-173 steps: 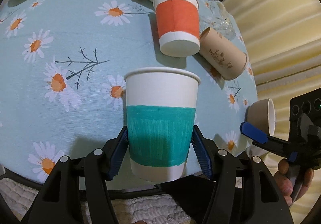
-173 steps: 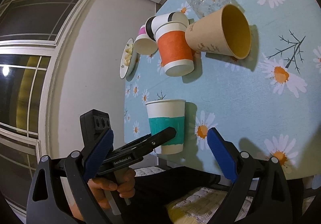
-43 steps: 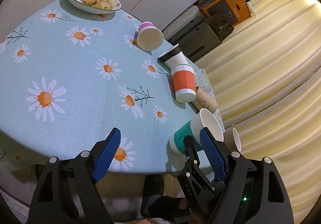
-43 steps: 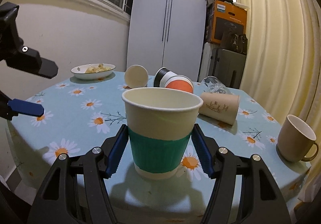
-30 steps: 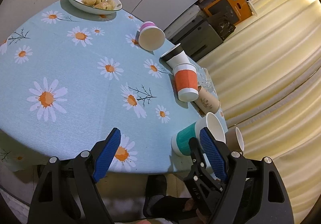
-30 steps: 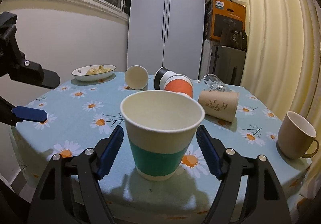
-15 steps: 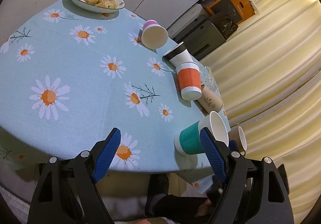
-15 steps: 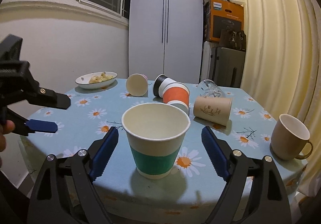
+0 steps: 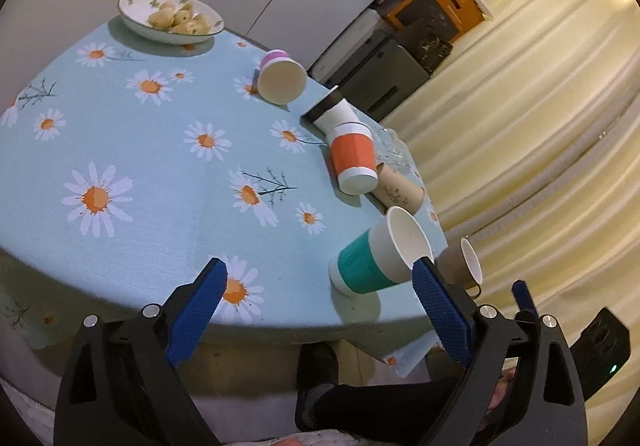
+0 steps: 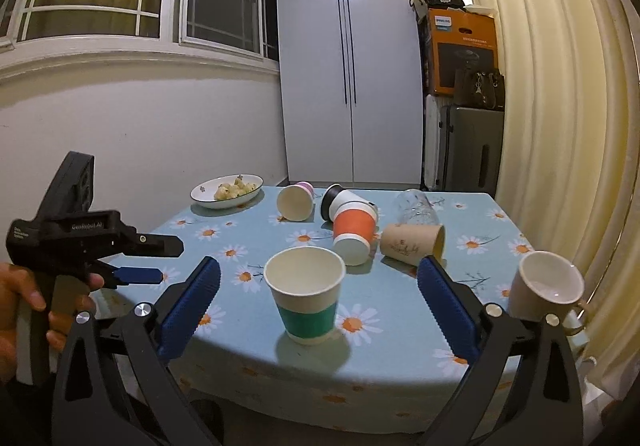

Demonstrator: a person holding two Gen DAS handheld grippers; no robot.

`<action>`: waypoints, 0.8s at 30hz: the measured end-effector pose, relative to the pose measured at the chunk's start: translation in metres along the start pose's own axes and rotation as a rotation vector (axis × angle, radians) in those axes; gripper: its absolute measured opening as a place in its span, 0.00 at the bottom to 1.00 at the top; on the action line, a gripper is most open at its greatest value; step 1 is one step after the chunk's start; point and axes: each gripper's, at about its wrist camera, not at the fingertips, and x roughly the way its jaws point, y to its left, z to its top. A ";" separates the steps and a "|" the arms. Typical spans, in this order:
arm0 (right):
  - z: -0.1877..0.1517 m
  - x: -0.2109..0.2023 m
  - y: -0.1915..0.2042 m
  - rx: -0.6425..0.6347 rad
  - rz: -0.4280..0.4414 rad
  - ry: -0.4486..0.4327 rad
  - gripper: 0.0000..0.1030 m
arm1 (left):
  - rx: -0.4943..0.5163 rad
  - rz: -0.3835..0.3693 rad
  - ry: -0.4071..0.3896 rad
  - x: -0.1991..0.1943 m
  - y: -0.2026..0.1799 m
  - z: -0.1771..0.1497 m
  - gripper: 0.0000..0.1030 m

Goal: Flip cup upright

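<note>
Right gripper (image 10: pixel 318 304): black frame, ribbed blue pads, silver screws. Left gripper (image 9: pixel 318 312): same build, white lettering on body. Bare-skinned hand (image 10: pixel 24 310).

"GenRobot.AI" stands in pale letters on the black body of the left gripper (image 10: pixel 148 260). The orange box (image 10: pixel 464 50) by the curtain bears a blue corner label that seems to read "PHILIPS"; its other line of print is too small to read.

The teal-banded cup (image 10: pixel 305 296) looks like matt paper, the tablecloth (image 10: pixel 400 310) woven cloth (daisy print), the mug (image 10: pixel 546 284) glossy ceramic, the gripper pads (image 10: pixel 190 304) ribbed blue rubber or plastic.
</note>
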 end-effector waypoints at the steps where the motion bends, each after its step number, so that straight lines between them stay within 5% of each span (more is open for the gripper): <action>1: 0.002 -0.004 -0.003 -0.001 -0.001 -0.008 0.95 | 0.010 -0.003 -0.006 -0.002 -0.002 -0.001 0.90; 17: 0.007 -0.029 -0.026 -0.094 0.011 0.062 0.95 | 0.514 0.080 -0.164 -0.041 -0.090 -0.066 0.93; 24: -0.001 -0.035 -0.028 -0.074 0.007 0.083 0.95 | 0.614 0.107 -0.193 -0.044 -0.106 -0.085 0.93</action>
